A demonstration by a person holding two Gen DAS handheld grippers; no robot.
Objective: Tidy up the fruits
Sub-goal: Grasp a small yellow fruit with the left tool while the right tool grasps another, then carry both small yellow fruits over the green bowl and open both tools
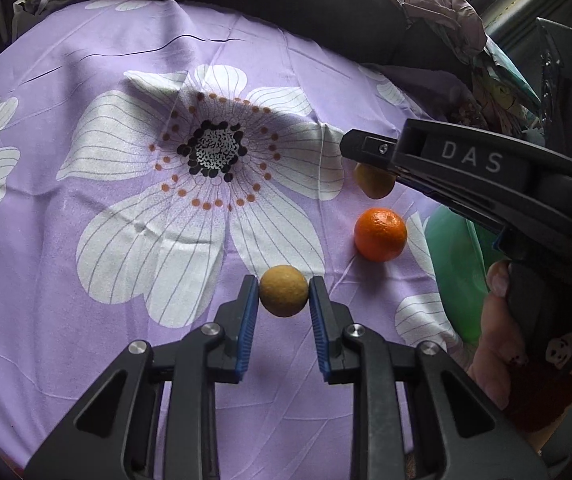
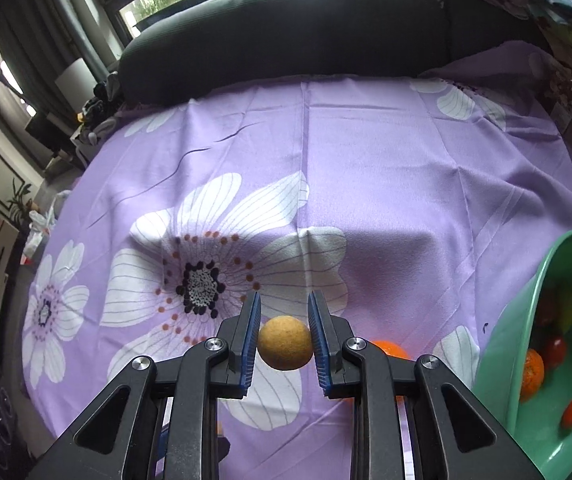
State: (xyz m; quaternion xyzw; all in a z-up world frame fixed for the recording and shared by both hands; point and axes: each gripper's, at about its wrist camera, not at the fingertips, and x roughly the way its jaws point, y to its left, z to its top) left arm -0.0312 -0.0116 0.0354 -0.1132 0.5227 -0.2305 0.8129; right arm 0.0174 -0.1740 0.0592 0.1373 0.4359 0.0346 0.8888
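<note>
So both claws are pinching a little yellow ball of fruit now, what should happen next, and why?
Probably carry the right gripper with its yellow fruit rightward over the green bowl and let go. The fruit already sits clamped between its pads, and the bowl beside it already holds other fruit.

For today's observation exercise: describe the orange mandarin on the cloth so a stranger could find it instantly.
Start at the big white flower printed on the purple cloth. Move toward the green bowl at the cloth's edge. There, loose on the cloth, sits the mandarin. Unlike the two dull yellow fruits, each between gripper fingers, it is bright orange, glossy and ungripped.
</note>
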